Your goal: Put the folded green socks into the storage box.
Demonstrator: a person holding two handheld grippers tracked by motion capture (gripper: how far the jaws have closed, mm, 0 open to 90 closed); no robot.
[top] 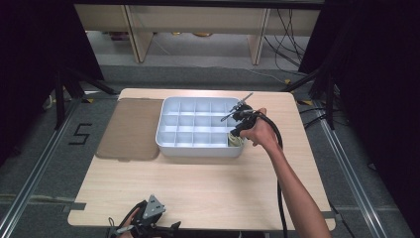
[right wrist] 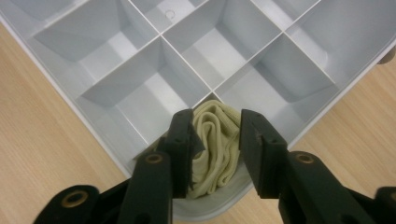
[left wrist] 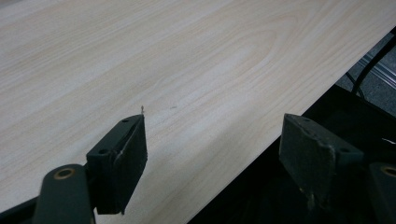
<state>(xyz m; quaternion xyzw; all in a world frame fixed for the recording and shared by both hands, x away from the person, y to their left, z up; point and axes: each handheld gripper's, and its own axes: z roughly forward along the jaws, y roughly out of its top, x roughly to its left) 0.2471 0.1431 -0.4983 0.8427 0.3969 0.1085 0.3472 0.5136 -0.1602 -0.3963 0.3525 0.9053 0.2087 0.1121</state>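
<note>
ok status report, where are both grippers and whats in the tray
Right gripper jaws around folded cream cloth in the divided tray's near-right corner compartment. Left gripper open, idle at the table's near edge. Nothing in the way.

Desk (top: 208, 183): we see pale wood grain, bare across its near half.
Brown lid (top: 130, 130): flat on the desk, just left of the tray.
Floor marking "5" (top: 80, 134): on grey floor, left of the desk.
Cables (top: 289, 29): we see them trailing at the far right.
Wooden furniture legs (top: 141, 37): beyond the desk.
</note>
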